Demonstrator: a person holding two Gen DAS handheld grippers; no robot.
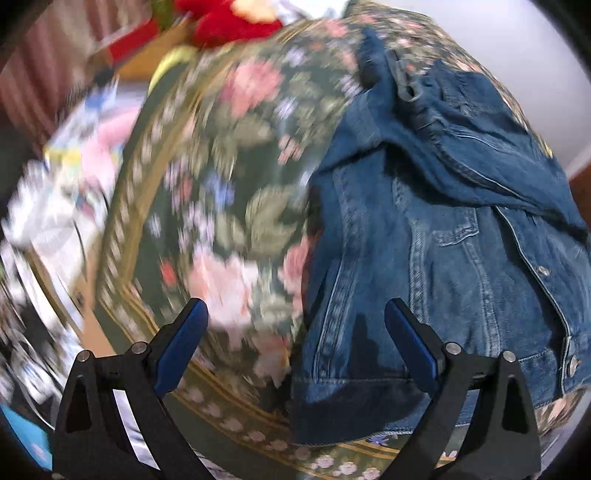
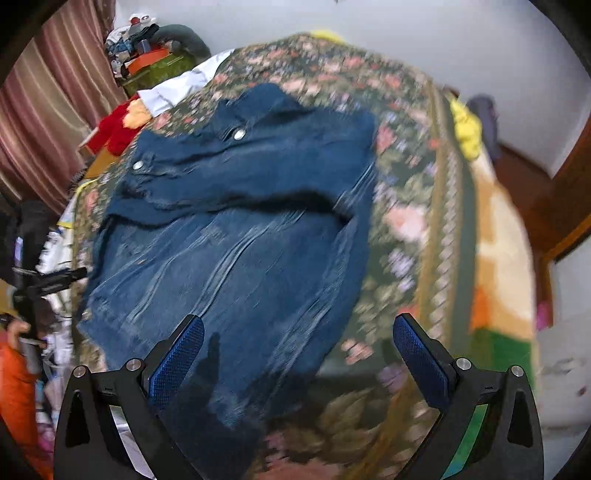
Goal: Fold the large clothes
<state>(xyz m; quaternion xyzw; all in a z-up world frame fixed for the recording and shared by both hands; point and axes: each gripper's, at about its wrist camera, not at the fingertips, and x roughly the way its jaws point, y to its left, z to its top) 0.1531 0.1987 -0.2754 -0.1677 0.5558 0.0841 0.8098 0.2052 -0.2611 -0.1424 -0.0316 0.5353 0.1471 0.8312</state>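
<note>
A blue denim jacket (image 1: 424,236) lies on a floral green bedspread (image 1: 221,192), with one sleeve folded across its upper part. In the right wrist view the jacket (image 2: 236,229) fills the middle of the bedspread (image 2: 406,206). My left gripper (image 1: 295,314) is open and empty, above the jacket's left hem edge. My right gripper (image 2: 298,330) is open and empty, above the jacket's lower right part. Both views are motion-blurred.
Red fabric (image 1: 229,22) and a white garment (image 2: 177,88) lie at the bed's far end. A yellow cloth (image 2: 467,129) sits at the right bed edge, by a multicoloured blanket (image 2: 506,266). Clutter and a curtain (image 2: 55,110) stand on the left.
</note>
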